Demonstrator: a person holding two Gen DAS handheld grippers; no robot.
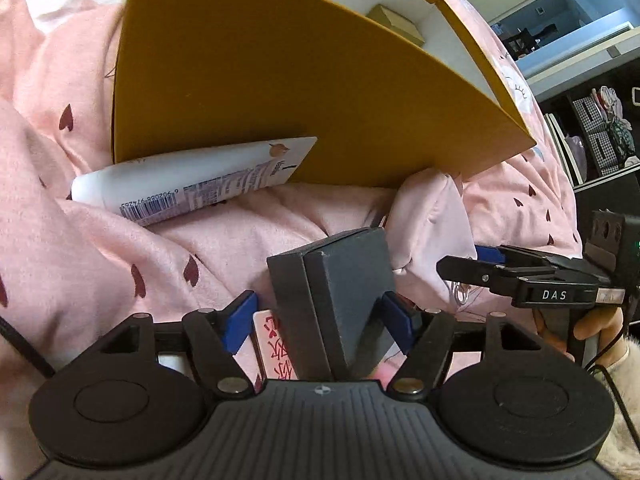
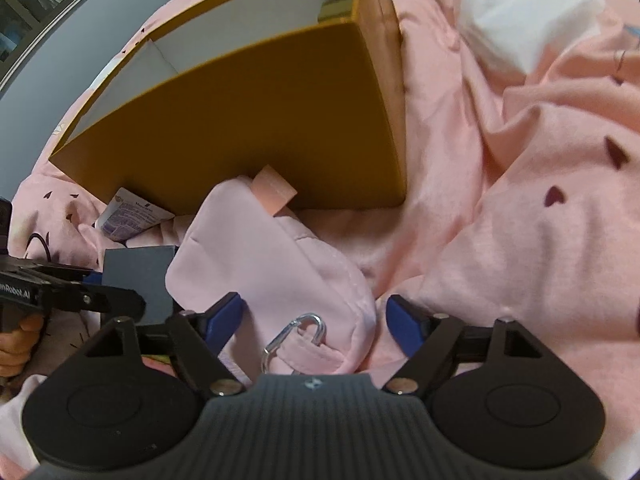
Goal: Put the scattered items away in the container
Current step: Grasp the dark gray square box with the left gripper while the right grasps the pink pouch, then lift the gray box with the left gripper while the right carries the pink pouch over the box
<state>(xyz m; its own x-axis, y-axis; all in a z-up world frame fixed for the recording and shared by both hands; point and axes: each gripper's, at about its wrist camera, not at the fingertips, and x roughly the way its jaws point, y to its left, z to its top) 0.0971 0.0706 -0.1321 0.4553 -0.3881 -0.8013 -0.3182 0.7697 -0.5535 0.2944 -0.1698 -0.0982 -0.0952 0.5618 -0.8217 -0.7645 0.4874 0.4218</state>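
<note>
1. The left wrist view looks forward and steeply down along the left gripper (image 1: 320, 316), close over the pink bedding (image 1: 100, 248); a dark grey box (image 1: 340, 300) fills the space between its fingers.
2. The right wrist view looks the same way along the right gripper (image 2: 316, 320), equally close, with a pink pouch (image 2: 272, 264) between its fingers.
3. Both views share the yellow container (image 1: 260, 92) ahead, the white tube (image 1: 192, 184), the pouch and the grey box.
4. Each sees the other gripper at its edge.

We see rumpled pink bedding (image 1: 80, 128) with dark hearts, and dark shelving (image 1: 600, 132) at the right.
</note>
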